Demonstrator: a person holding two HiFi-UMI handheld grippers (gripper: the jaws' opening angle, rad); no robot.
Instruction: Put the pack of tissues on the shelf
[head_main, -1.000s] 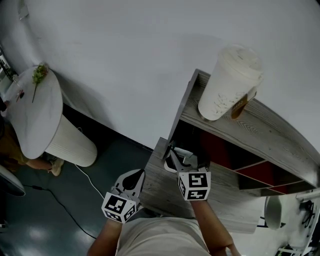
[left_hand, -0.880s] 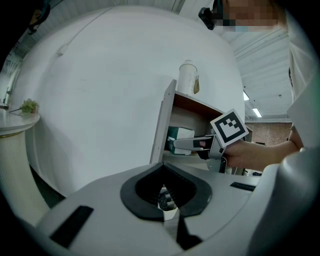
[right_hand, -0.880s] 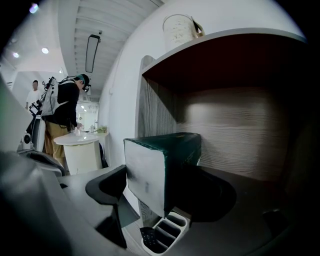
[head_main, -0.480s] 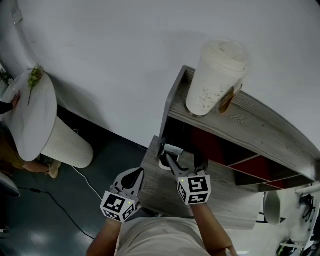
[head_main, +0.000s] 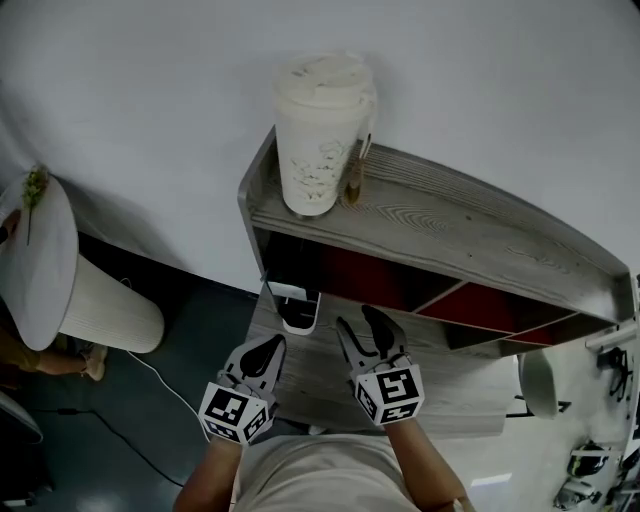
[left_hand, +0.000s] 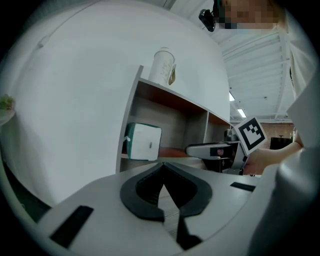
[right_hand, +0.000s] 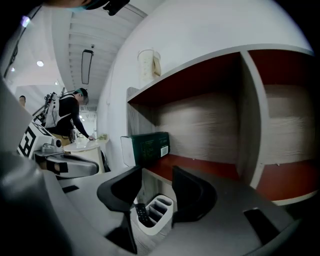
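The pack of tissues (right_hand: 149, 147) is a dark green box with a white end, lying at the left end of the shelf's (head_main: 450, 225) red lower compartment. It also shows in the left gripper view (left_hand: 143, 141) and as a white edge from above (head_main: 288, 291). My right gripper (head_main: 358, 320) (right_hand: 157, 175) hangs over the desk, right of the pack and clear of it. It is open; its jaws have just been closing with nothing between them. My left gripper (head_main: 270, 348) (left_hand: 162, 170) is shut and empty near the desk's front left.
A white organiser (right_hand: 155, 215) (head_main: 298, 318) with a remote in it stands on the wooden desk (head_main: 320, 390) below the pack. A tall lidded cup (head_main: 318, 135) stands on the shelf's top board. A round white table (head_main: 40, 260) is at far left.
My right gripper has drawn back from the shelf compartment toward the desk's front, its jaws narrower. The pack stays on the shelf. The left gripper has shifted along too.
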